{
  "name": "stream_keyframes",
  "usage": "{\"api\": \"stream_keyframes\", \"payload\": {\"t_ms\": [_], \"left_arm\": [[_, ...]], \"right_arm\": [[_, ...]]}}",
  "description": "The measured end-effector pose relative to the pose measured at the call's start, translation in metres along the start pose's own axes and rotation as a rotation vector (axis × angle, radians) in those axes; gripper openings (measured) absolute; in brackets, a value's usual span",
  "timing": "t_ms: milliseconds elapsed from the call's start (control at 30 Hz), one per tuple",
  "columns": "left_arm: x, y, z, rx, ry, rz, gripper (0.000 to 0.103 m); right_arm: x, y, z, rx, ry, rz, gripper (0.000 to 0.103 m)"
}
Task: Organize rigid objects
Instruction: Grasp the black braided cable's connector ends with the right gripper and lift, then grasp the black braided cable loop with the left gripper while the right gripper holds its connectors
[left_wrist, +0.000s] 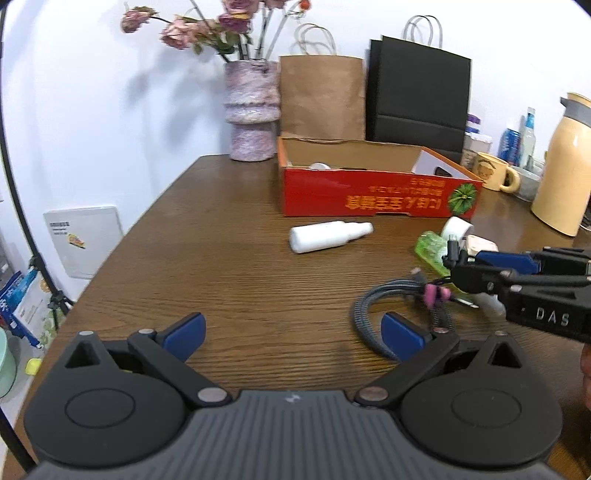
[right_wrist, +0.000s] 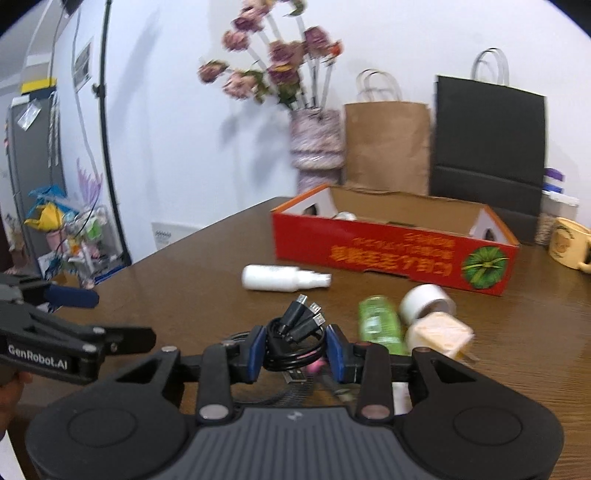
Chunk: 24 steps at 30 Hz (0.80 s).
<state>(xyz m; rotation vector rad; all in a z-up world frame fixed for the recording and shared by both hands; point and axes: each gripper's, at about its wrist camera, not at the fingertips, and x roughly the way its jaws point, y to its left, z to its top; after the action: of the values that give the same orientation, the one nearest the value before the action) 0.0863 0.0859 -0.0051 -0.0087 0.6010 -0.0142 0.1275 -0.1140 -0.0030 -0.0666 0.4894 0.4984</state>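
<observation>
My right gripper (right_wrist: 295, 349) is shut on a coiled black cable bundle (right_wrist: 297, 328) with several plugs sticking up, held just above the table. The same bundle shows in the left wrist view (left_wrist: 402, 299), partly braided, with a pink tie. My left gripper (left_wrist: 291, 334) is open and empty over the bare wooden table (left_wrist: 221, 266). A white bottle (left_wrist: 328, 236) lies on its side in front of the open red cardboard box (left_wrist: 376, 194). A green container (right_wrist: 378, 321), a white tape roll (right_wrist: 424, 301) and a cream plug adapter (right_wrist: 439, 334) lie right of the cable.
A pink vase with dried flowers (left_wrist: 253, 110), a brown paper bag (left_wrist: 321, 96) and a black bag (left_wrist: 417, 92) stand behind the box. A yellow mug (left_wrist: 491, 171), a cream thermos (left_wrist: 565, 166) and bottles are at the far right. The table's left edge drops to floor clutter.
</observation>
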Motion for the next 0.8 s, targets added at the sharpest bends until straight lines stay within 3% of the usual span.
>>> {"api": "stream_keyframes", "payload": {"t_ms": [500, 800], "left_arm": [[0.04, -0.064, 0.009, 0.072, 0.094, -0.109, 0.103], [0.065, -0.082, 0.014, 0.1, 0.147, -0.114, 0.103]], "right_arm": [[-0.026, -0.073, -0.011, 0.074, -0.041, -0.117, 0.035], [-0.027, -0.099, -0.021, 0.128, -0.045, -0.144, 0.035]]}}
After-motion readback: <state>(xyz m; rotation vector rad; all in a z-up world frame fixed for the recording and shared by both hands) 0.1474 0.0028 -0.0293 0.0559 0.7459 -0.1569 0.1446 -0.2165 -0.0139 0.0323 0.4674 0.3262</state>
